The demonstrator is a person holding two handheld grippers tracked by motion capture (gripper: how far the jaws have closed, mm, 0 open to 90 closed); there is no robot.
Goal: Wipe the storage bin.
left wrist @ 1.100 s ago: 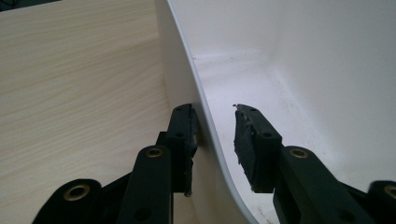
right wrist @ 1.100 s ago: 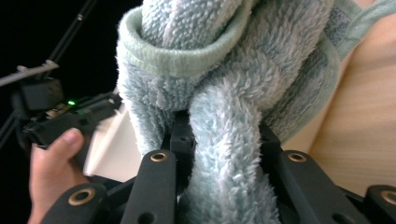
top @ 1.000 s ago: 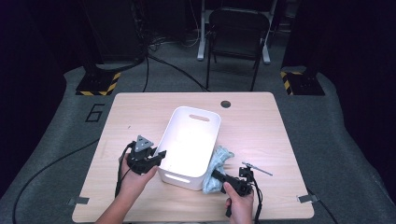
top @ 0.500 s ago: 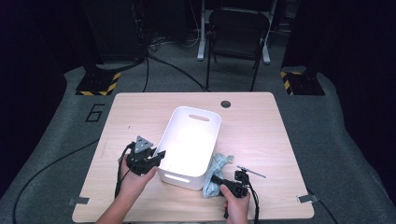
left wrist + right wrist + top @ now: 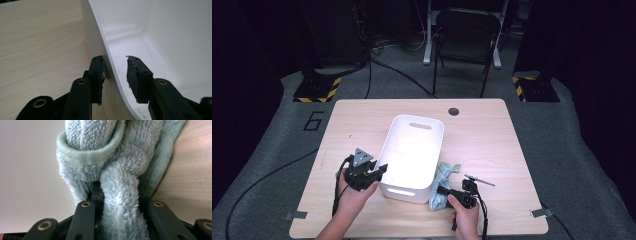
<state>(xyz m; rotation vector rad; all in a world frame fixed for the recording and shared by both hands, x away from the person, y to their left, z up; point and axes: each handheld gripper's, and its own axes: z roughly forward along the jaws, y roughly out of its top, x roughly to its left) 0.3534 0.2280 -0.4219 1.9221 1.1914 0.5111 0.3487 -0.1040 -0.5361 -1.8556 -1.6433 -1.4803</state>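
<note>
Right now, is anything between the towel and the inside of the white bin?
Just the bin's own side wall. The towel lies on the table against it, clamped in the right gripper, so it must go over the rim.

Fingers [image 5: 98,195] pinch a fluffy towel [image 5: 120,202] beside the white bin [image 5: 27,170].

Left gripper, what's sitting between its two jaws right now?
The white bin's side wall runs between the left gripper's jaws, one outside, one inside, in the left gripper view.
</note>
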